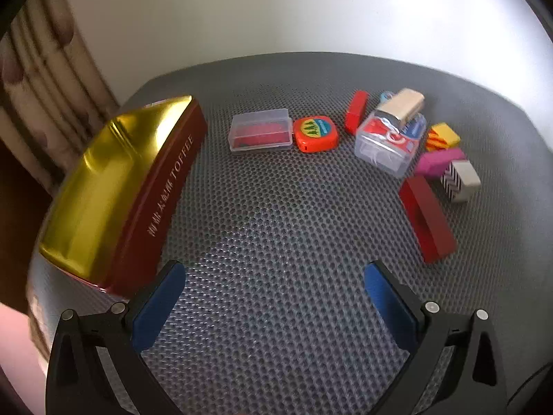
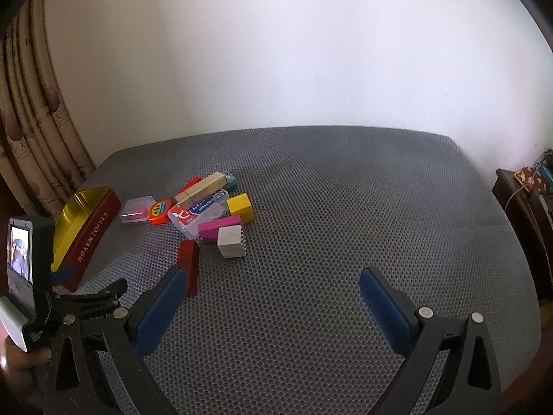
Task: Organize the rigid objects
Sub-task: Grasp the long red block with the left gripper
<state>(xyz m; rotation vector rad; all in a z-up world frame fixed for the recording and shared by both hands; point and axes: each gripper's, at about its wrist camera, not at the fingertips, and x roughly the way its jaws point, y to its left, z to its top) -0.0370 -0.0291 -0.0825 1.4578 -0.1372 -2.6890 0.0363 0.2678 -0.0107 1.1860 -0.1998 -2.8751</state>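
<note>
Both the left gripper (image 1: pixel 274 297) and right gripper (image 2: pixel 273 301) hang empty, jaws wide. The jumbled pieces lie beside the open toffee tin (image 1: pixel 103 186). Probably best to take the nearest dark red block (image 1: pixel 427 218) squarely across its narrow sides.

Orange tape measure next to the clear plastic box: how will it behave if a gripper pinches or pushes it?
The orange square tape measure looks like a rigid plastic shell, so probably stiff under a pinch. It lies flat on the gray honeycomb mat, so unlikely to roll or tip. Its rounded corners and glossy case may slip; a push could nudge the clear plastic box beside it.
</note>
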